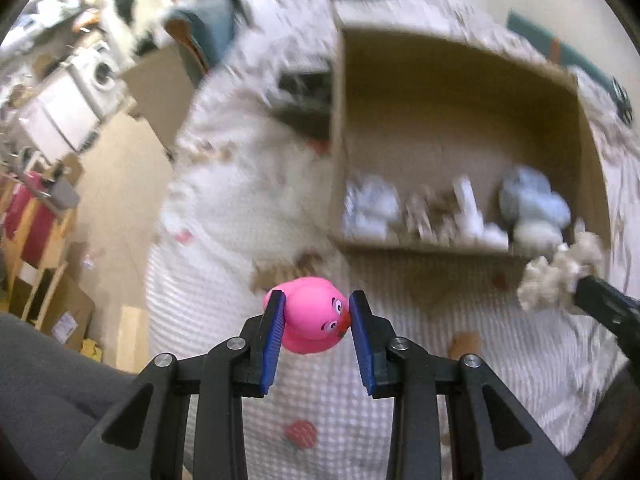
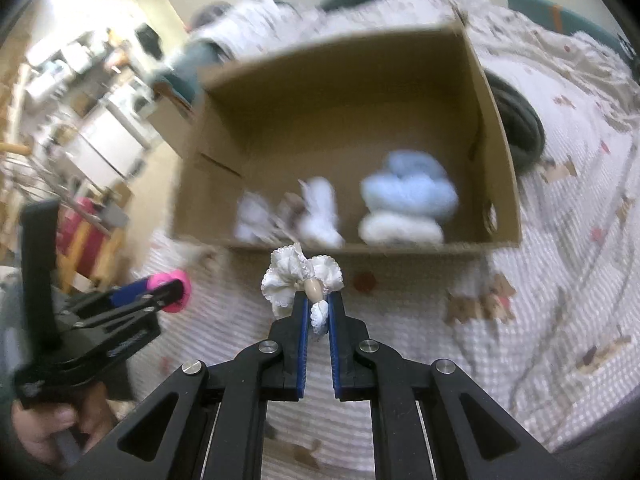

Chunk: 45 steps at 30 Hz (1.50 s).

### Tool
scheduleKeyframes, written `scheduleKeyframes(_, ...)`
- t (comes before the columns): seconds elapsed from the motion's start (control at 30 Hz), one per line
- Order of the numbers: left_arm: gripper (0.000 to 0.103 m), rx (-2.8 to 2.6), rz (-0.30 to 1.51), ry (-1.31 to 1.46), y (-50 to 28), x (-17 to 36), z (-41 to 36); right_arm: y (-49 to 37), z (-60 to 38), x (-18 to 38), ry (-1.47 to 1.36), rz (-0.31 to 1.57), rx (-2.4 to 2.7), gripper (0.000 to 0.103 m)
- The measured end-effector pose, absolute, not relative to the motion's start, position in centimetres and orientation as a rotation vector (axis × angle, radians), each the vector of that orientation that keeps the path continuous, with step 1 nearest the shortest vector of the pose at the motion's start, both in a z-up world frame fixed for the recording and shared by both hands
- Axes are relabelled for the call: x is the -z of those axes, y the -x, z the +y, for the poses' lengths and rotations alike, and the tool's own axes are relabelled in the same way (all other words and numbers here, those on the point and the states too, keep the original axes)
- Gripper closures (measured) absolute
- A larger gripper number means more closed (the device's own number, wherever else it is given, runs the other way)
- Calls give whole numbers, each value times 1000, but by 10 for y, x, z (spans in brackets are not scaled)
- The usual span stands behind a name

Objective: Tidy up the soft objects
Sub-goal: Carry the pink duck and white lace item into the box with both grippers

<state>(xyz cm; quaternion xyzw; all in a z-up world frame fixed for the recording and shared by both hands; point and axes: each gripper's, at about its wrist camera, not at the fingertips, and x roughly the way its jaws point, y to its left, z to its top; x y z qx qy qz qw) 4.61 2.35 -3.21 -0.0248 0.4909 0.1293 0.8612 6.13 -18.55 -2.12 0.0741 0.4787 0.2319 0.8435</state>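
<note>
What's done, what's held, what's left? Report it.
Done: several soft items, a light blue one among them, lie in the cardboard box. In hand: left gripper clamps a pink duck; right gripper pinches a white lace bow. Left: both go in.

One box (image 2: 496, 152), two tongs-held toys (image 1: 314, 316).

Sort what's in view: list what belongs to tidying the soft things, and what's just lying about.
Job:
- pink duck, in left gripper
- white lace bow, in right gripper
- cardboard box
- light blue plush inside

Lying about:
- bedspread
- dark cushion
- room clutter
</note>
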Motion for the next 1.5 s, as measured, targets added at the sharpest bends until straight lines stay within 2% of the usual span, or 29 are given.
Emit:
scheduleKeyframes(0.13,74,-301,889,37,-38,5,24,-45,-185,-11,-174,837,-585,92)
scheduleKeyframes(0.23,74,-316,814,19,-33,-8,20,-38,-184,-21,-162,778,-606,92)
scheduleKeyframes(0.53,74,-236,780,95,-43,-38,25,-30,-191,-59,-181,618,-595,92)
scheduleKeyframes(0.73,74,-171,783,120,-82,-63,25,-61,-203,-77,-229,613,-568,92)
scheduleKeyframes(0.97,74,-57,928,85,-134,-39,14,-94,-207,-81,-191,603,-533,92)
scheduleKeyframes(1.2,74,-63,984,112,-142,8,18,-118,-210,-31,-190,729,-462,92)
scheduleKeyframes(1.5,74,-52,962,83,-147,13,8,-136,-198,2,-141,854,-434,92)
